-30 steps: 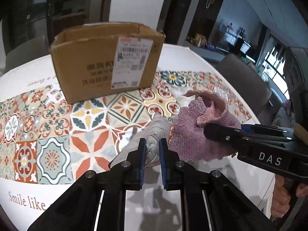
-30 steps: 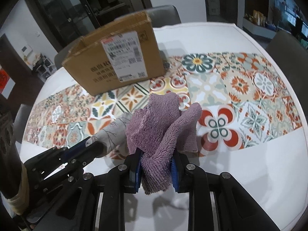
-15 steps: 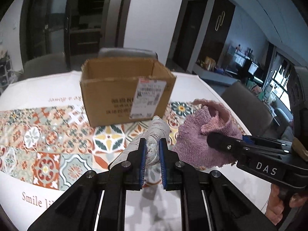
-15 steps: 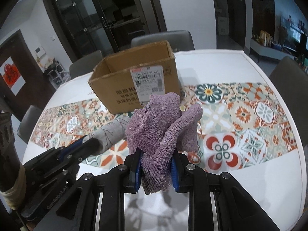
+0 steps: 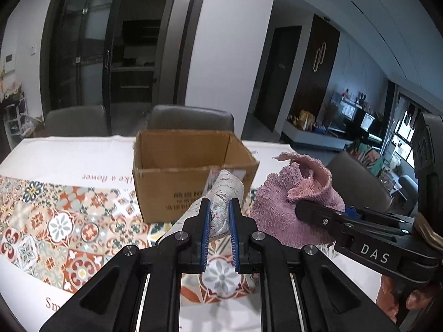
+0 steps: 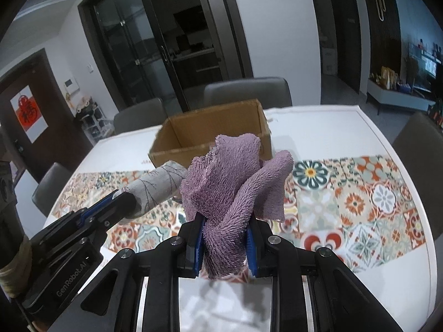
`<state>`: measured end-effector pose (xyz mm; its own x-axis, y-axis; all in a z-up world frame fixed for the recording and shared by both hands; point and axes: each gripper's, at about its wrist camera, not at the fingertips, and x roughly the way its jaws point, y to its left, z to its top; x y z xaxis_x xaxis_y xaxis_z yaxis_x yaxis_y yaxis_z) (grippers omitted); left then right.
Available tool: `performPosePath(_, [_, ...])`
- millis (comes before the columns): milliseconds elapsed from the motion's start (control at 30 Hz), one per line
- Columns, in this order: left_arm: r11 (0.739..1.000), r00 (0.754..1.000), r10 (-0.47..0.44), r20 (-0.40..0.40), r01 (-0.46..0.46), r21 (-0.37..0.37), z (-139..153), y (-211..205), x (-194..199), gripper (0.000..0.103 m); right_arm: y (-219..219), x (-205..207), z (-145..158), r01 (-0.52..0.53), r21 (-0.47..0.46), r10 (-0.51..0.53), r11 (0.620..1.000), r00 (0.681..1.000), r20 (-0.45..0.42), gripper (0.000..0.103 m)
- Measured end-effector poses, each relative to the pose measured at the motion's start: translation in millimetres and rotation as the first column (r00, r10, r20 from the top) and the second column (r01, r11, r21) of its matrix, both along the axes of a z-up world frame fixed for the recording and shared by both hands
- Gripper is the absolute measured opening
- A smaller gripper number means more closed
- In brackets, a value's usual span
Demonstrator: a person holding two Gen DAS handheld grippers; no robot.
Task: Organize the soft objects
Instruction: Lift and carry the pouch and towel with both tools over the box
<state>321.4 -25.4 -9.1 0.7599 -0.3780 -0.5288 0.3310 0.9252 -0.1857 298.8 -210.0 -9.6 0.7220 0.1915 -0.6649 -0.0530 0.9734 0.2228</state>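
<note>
My left gripper (image 5: 218,221) pinches the grey rolled cloth (image 5: 221,207), its long axis pointing ahead at the open cardboard box (image 5: 191,171) on the worktop (image 5: 55,155), while my right gripper (image 6: 224,238) clamps the purple towel (image 6: 235,182), with the box ahead and below both, nearer my left.

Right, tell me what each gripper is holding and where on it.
The left gripper is shut on the grey rolled cloth, near one end. The right gripper is shut on the purple towel, by its bunched lower part.
</note>
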Motion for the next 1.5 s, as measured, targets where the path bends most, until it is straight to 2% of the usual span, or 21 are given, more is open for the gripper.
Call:
performPosePath(433, [0.999, 0.995, 0.047, 0.092, -0.045, -0.027, 31.1, 7.2, 18.3, 0.015, 6.9, 25.4, 35.9, -0.017, -0.008, 0.018, 1.0, 0.993, 0.117, 0.026])
performPosePath(867, [0.997, 0.988, 0.075, 0.132, -0.071, -0.033, 42.7, 13.9, 51.5, 0.015, 16.1, 60.7, 55.3, -0.032, -0.027, 0.037, 0.999, 0.984, 0.177, 0.026])
performPosePath(1233, [0.996, 0.99, 0.088, 0.113, -0.085, -0.029, 33.0, 13.2, 87.9, 0.015, 20.6, 104.2, 45.8, -0.078, -0.037, 0.083, 0.996, 0.982, 0.167, 0.026])
performPosePath(1500, [0.997, 0.993, 0.076, 0.091, -0.076, -0.004, 20.0, 6.4, 120.4, 0.015, 21.0, 136.3, 28.0, -0.089, -0.042, 0.093, 0.995, 0.988, 0.121, 0.026])
